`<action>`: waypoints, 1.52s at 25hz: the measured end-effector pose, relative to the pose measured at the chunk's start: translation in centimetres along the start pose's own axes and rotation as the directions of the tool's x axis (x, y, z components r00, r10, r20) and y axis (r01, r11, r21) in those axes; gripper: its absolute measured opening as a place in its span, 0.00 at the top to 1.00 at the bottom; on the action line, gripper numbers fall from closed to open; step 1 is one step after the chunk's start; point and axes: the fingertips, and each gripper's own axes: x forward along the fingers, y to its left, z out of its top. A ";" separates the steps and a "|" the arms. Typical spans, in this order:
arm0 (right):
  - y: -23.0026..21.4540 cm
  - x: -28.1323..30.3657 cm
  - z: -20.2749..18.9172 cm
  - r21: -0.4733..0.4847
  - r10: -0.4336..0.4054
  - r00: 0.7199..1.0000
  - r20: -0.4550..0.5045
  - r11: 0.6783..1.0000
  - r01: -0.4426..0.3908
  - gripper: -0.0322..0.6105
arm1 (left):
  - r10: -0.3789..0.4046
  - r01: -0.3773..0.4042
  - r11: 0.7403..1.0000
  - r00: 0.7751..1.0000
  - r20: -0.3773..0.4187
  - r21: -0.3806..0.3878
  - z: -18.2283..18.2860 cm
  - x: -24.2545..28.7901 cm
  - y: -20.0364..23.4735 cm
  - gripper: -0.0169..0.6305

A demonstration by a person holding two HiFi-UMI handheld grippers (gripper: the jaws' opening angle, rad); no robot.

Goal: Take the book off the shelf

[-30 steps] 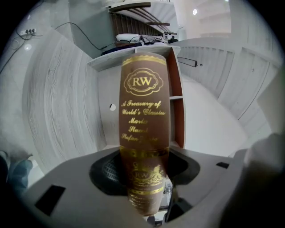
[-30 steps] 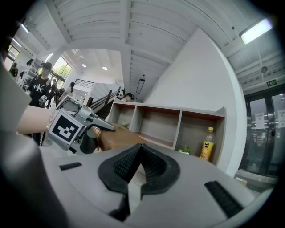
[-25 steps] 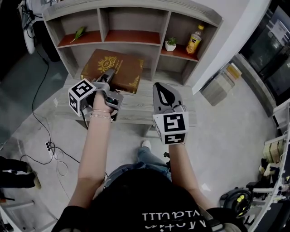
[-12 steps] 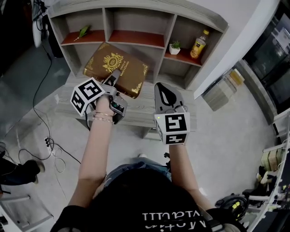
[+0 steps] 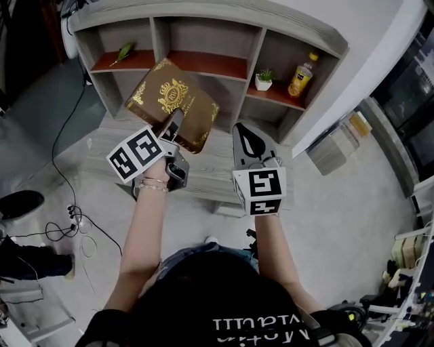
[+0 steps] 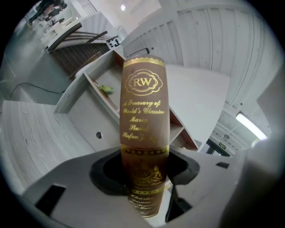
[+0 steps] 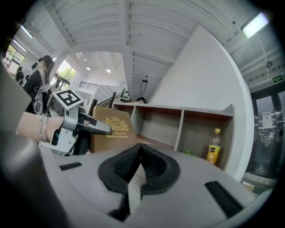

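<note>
Grey shelf (image 5: 203,17) ahead: your left gripper (image 5: 173,125) clamps the book (image 5: 173,95) by its spine, holding it tilted in front of the compartments, apparently clear. Your right gripper (image 5: 244,132) has jaws together w/ nothing held. Removal looks approx. done; only set-down left.

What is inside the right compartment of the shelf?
A small potted plant and a yellow drink bottle stand on its red-brown board. The space under that board is mostly hidden by the board itself, so its contents cannot be seen.
</note>
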 end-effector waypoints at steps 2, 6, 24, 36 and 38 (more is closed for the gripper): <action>-0.2 0.6 0.0 -0.002 0.014 1.000 0.006 1.000 -0.014 0.93 | 0.005 -0.006 0.998 1.000 0.009 0.063 0.1 0.3 -0.2 0.62; -0.9 1.8 -0.1 -0.005 0.040 0.999 0.016 0.999 -0.040 0.93 | 0.026 -0.034 0.974 0.999 0.036 0.223 0.2 0.7 -0.6 0.62; -4.6 4.5 -0.8 -0.011 0.100 0.993 0.066 0.995 -0.099 0.93 | -0.003 -0.179 0.653 0.971 0.239 0.736 0.4 1.7 -4.6 0.62; -4.4 5.0 -1.1 -0.018 0.073 0.993 0.089 0.997 -0.072 0.93 | -0.067 -0.204 0.530 0.958 0.280 0.823 0.5 1.9 -5.4 0.62; -4.3 5.3 -0.7 -0.020 0.069 0.994 0.088 0.998 -0.068 0.93 | -0.083 -0.189 0.523 0.959 0.270 0.831 0.7 2.0 -5.5 0.62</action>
